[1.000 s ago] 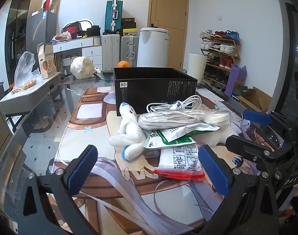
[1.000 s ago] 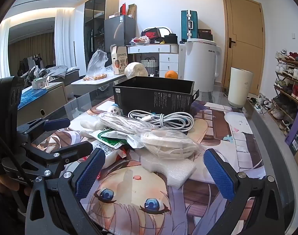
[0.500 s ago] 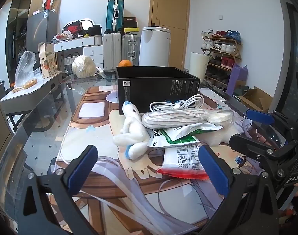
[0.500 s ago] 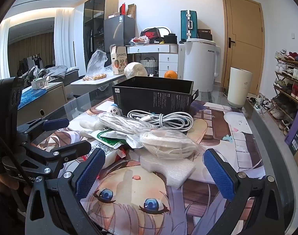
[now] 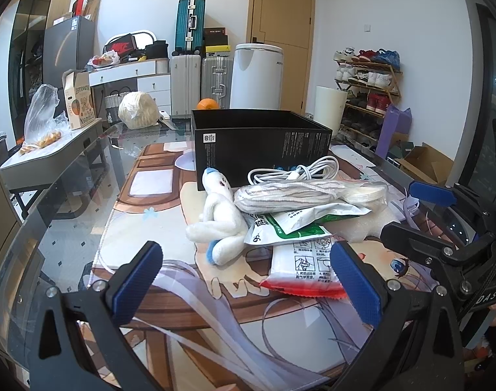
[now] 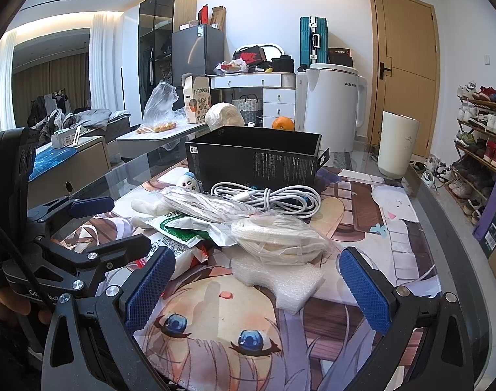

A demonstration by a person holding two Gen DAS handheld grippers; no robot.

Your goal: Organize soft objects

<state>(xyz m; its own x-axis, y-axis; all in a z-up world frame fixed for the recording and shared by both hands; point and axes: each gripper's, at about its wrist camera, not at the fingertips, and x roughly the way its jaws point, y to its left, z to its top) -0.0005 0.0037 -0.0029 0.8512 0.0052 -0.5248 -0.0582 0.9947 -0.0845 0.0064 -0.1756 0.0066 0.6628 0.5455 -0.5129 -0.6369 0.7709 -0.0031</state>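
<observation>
Both grippers edge closer to the pile, nothing lifted yet

The left gripper (image 5: 248,280) has crept slightly toward the plush toy (image 5: 219,220), jaws wide and empty; the right gripper (image 6: 256,288), barely moved, hangs wide before the foam piece (image 6: 280,282). The heap remains in front of the black box (image 5: 261,148), so sorting has likely not begun.

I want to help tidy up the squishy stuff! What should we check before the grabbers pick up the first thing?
1. Left gripper open and empty: ok.
2. Right gripper open and empty: ok.
3. Black box open on top, ready to fill: ok; what lies inside, cannot tell.
4. Plush toy free to lift: not ok, the bagged rope leans on it.
5. Foam piece nearest the right gripper, nothing on its front part: ok.
6. White cable clear of the pile: not ok, it touches the bagged rope.
</observation>
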